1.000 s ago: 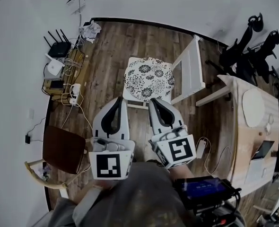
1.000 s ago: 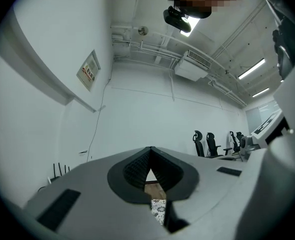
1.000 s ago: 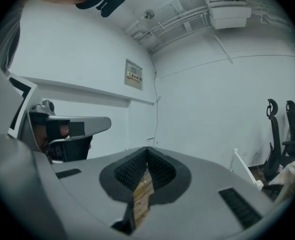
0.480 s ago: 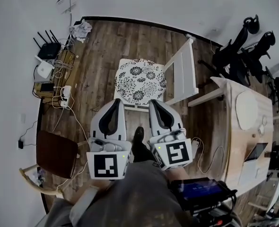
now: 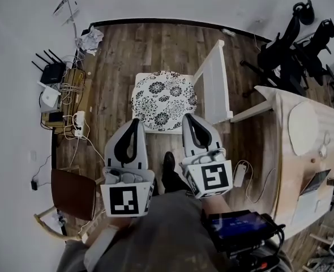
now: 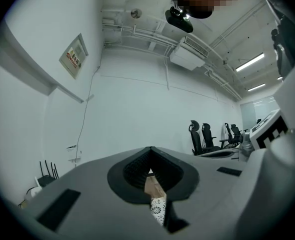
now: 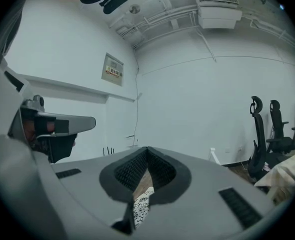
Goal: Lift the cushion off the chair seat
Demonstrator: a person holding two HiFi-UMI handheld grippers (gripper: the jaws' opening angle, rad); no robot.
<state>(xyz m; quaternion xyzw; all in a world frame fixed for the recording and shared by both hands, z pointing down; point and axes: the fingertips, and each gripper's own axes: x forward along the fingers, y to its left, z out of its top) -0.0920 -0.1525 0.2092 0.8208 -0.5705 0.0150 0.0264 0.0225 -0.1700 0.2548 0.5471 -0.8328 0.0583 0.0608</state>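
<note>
- Head view: cushion point(image 5: 164, 100) is lying on the chair point(image 5: 215, 84) seat, just beyond left gripper point(image 5: 134, 122) and right gripper point(image 5: 188, 118), both pointing at its near edge, equally near.
- Left gripper view: jaws are sitting closed, empty; cushion ahead, below.
- Right gripper view: jaws likewise closed, empty.

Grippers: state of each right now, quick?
Left gripper: closed, holding nothing.
Right gripper: closed, holding nothing.
</note>
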